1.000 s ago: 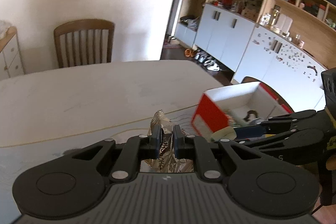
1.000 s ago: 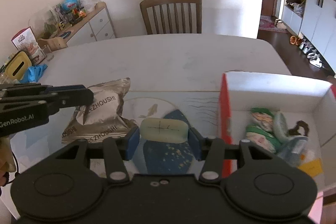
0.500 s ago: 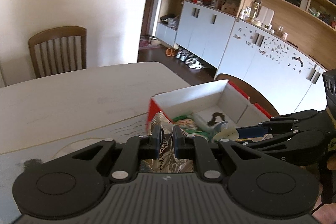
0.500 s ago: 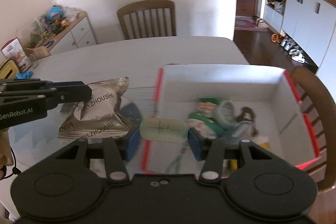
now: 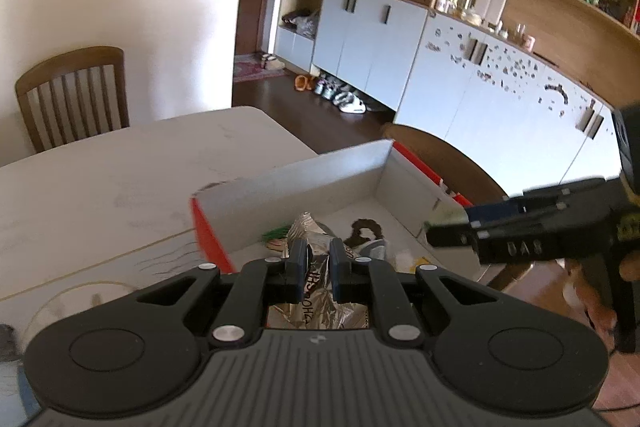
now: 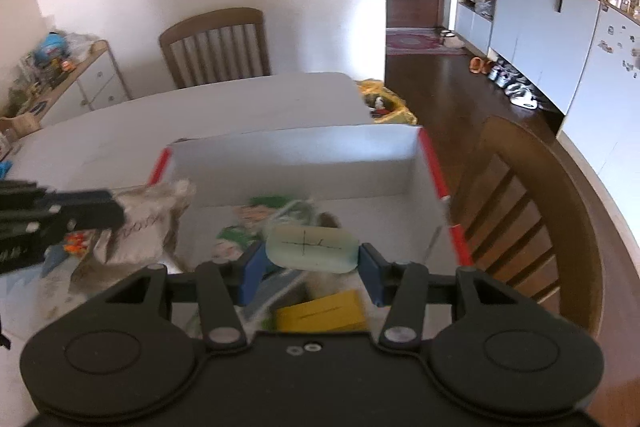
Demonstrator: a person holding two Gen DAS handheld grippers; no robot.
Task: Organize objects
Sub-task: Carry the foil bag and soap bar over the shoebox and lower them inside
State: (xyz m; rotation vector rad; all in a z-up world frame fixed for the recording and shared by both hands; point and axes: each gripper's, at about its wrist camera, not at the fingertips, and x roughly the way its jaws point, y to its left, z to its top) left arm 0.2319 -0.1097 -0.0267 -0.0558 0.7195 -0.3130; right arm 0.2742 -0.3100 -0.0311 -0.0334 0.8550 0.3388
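- Left wrist view: the left gripper point(image 5: 318, 263) is nearly closed, its two fingers pinching a crinkled silver snack packet point(image 5: 316, 291) by a thin fold; the packet hangs at the lower centre of the frame.
- A second ago that packet sat over the pale table point(image 5: 100, 179) with the box off to the right; now the white box with red edges point(image 5: 288, 183) fills the middle of the frame and the packet is over its near left corner.
- Right wrist view: the right gripper point(image 6: 310, 261) is about half open, its blue pads pressed on the two ends of a pale green oval bar point(image 6: 312, 249), possibly soap.
- A second ago the bar was over the table, left of the box; now it is over the box interior, above green wrappers point(image 6: 248, 227) and a yellow card point(image 6: 320, 315).
- My reading: both carries have arrived, so release into the box is the step at hand. The packet is closer to the rim, so it risks catching the left wall.
- The bar's long axis runs left to right across the frame, level, with its broad marked face toward the camera.
- The packet's long axis runs roughly away from the camera in the left view, its free end pointing into the box; motion blur hides its exact tilt.
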